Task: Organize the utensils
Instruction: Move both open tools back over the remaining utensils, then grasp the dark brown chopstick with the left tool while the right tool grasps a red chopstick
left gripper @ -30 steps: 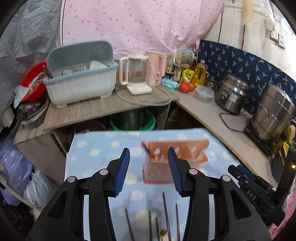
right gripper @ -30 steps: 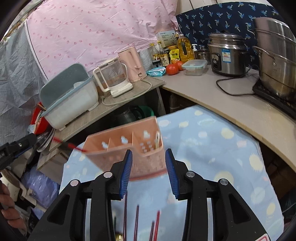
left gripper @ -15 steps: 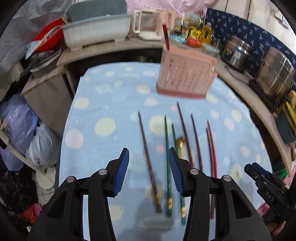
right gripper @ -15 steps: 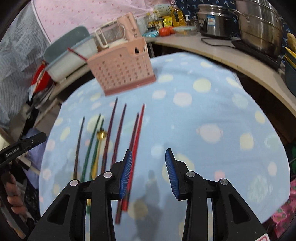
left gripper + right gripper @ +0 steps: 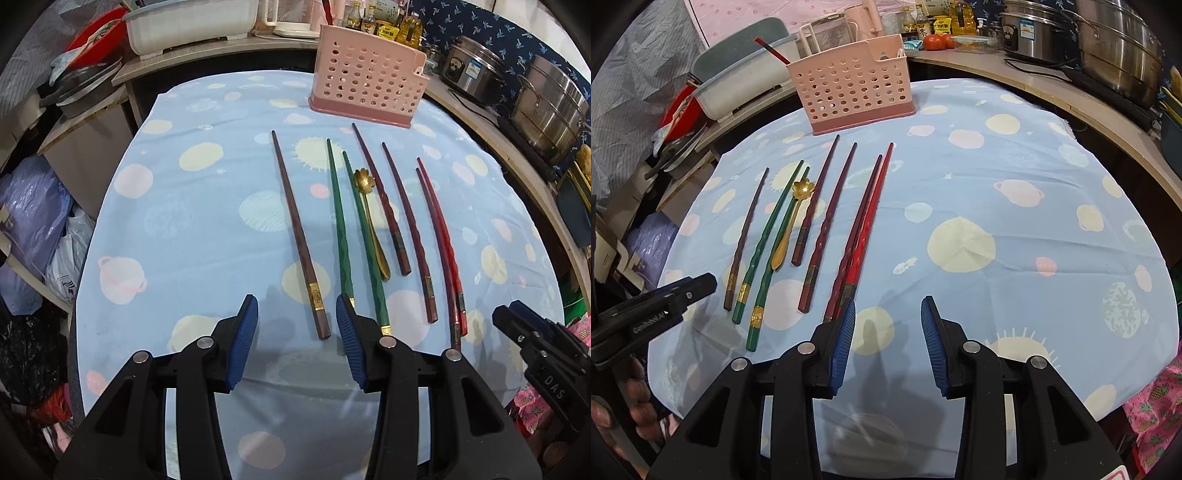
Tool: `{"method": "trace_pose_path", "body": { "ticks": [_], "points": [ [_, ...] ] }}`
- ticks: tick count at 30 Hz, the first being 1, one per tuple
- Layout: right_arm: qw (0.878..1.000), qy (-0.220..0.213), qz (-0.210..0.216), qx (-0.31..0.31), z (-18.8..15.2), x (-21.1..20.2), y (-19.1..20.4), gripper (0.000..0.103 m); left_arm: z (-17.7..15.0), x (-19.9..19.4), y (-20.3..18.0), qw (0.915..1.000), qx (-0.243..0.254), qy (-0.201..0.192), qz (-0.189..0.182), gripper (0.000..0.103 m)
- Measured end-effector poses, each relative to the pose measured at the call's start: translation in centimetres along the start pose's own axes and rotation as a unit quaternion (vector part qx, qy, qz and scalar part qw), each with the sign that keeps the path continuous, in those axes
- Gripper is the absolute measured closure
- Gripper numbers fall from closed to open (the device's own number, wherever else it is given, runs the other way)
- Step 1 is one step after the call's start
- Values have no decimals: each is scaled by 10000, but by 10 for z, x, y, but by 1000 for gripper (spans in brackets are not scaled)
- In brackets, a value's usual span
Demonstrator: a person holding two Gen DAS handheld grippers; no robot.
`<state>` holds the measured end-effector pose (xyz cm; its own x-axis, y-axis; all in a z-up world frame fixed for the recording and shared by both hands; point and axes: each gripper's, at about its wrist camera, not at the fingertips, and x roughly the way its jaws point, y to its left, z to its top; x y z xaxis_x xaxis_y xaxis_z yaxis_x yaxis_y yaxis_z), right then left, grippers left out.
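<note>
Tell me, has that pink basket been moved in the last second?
Cannot tell for sure. The pink basket looks farther from the left claw now, but it still stands behind the chopstick tips on the cloth, so the camera likely moved, not it.

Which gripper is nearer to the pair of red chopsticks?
Right. The right gripper hovers open just beside the near ends of the red chopsticks; the left gripper hovers open by the brown chopstick, across the row.

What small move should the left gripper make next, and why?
Probably lower the open left gripper onto the near end of the brown chopstick, which lies between its jaws' line on the cloth. Nothing is held yet, and every utensil but one lies outside the pink holder.
</note>
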<state>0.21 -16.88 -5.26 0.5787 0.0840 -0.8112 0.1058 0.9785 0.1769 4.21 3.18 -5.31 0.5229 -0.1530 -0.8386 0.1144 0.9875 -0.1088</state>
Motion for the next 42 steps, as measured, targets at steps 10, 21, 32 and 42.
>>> {"method": "trace_pose_path", "body": {
  "ticks": [10, 21, 32, 42],
  "points": [
    [10000, 57, 13, -25, -3, 3, 3, 67, -9, 20, -2, 9998, 48, 182, 61, 64],
    [9997, 156, 101, -183, -1, 16, 14, 67, -4, 22, 10, 9997, -59, 176, 125, 88],
    [9992, 211, 71, -337, 3, 33, 22, 80, -4, 22, 8, 9997, 0, 157, 199, 88],
    [9990, 173, -32, -421, 2, 36, 20, 95, -4, 22, 10, 9998, -69, 175, 112, 89]
  ]
}}
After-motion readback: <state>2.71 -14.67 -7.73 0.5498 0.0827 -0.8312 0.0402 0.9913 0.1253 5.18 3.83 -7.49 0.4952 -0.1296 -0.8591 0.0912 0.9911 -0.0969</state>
